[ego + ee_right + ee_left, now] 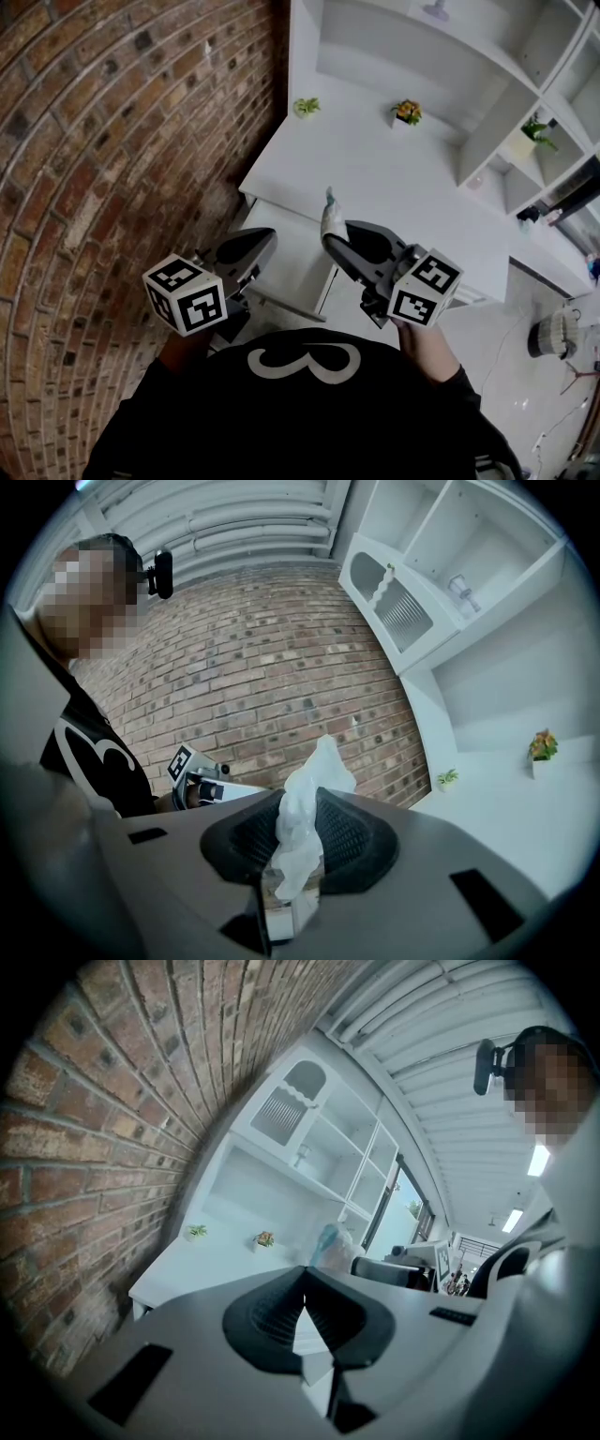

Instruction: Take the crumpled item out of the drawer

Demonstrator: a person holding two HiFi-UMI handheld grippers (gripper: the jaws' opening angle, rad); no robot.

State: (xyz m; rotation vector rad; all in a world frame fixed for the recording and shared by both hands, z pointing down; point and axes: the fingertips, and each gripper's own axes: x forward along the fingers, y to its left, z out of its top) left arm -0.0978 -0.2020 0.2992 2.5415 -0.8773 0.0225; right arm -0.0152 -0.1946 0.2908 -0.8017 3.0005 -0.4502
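Head view first: nearest the camera is the person's black shirt (309,412) (a white figure 3 on it), and just beyond it the two marker cubes. The left hand-held gripper (265,240) points ahead beside the brick wall (112,141). In the left gripper view its jaws meet at the tips with nothing between them. The right hand-held gripper (330,234) sits near it, a little further forward, with its jaws clamped narrowly on the crumpled item (329,208). This is a pale, translucent wad that sticks up past the fingertips. In the right gripper view the wad runs down the whole gap between the ribbed pads (352,836), pinched from both sides.

The item hangs in the air over the front edge of the white worktop (375,178), clear of the surface. Below that edge a white panel juts toward the person, probably the drawer (291,253), though its inside cannot be made out.

Further back on the worktop stand two small potted plants well apart: a green one (306,107) near the wall and one with orange flowers (407,112) to its right. Behind and to the right rise white shelves (497,122) with another small plant (536,134) in one compartment.
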